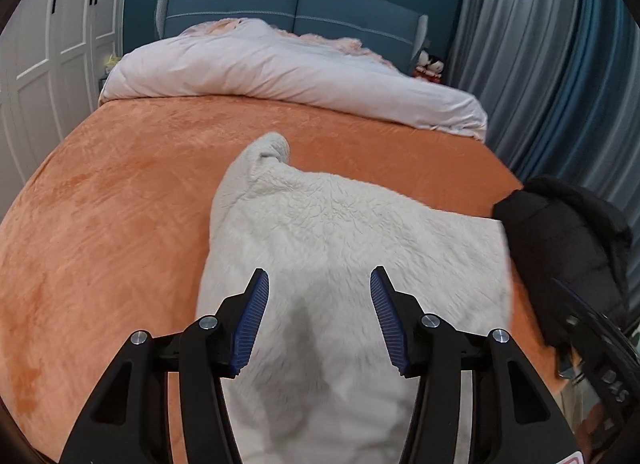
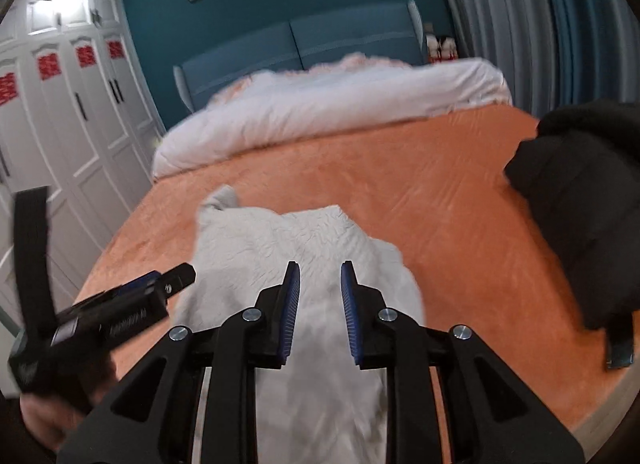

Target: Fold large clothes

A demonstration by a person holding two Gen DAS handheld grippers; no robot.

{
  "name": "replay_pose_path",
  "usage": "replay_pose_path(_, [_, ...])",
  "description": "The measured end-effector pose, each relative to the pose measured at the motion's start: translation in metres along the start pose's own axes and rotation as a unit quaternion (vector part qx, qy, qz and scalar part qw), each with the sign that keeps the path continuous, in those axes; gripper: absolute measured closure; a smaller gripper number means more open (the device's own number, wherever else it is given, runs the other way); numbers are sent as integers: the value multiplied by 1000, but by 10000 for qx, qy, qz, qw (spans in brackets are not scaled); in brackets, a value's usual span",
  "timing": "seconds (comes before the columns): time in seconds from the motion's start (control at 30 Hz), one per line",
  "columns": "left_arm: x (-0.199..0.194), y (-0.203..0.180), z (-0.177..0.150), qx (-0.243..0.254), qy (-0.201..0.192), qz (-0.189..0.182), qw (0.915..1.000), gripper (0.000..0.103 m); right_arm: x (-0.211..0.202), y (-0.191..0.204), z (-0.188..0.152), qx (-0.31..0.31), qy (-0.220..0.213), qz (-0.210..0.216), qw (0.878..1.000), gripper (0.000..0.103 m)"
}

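A white fleece garment (image 1: 340, 224) lies folded on the orange bed sheet (image 1: 120, 204), one corner sticking up at its far end. My left gripper (image 1: 320, 272) hovers above its near part, jaws wide apart with nothing pinched between the blue pads. My right gripper (image 2: 320, 264) hangs over the same garment (image 2: 300, 232), its jaws a narrow gap apart and clear of the fleece. The left gripper (image 2: 182, 276) also shows from the side at the left of the right wrist view, held by a hand (image 2: 40, 416).
A black padded jacket (image 1: 560, 248) (image 2: 580, 204) is heaped at the bed's right edge. A white duvet (image 1: 280, 64) is bunched at the head end before a blue headboard (image 1: 300, 4). White wardrobes (image 2: 72, 124) stand left, and grey-blue curtains (image 1: 540, 64) hang right.
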State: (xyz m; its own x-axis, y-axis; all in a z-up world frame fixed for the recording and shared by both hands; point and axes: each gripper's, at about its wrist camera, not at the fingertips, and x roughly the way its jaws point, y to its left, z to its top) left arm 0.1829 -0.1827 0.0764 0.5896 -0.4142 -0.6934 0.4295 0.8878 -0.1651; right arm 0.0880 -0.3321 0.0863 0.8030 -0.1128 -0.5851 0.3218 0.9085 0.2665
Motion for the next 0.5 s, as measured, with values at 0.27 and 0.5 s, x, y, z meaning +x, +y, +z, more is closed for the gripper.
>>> replay_pose_path(0.27, [58,-5,-13,217,129,339,9991,45,101,-22,-33,57,548,-436,9975,87])
replay_pose_path(0.5, [87,-5,-26,191,32,353,9992,42,128,-31,-54,143,579,-346,9976,88])
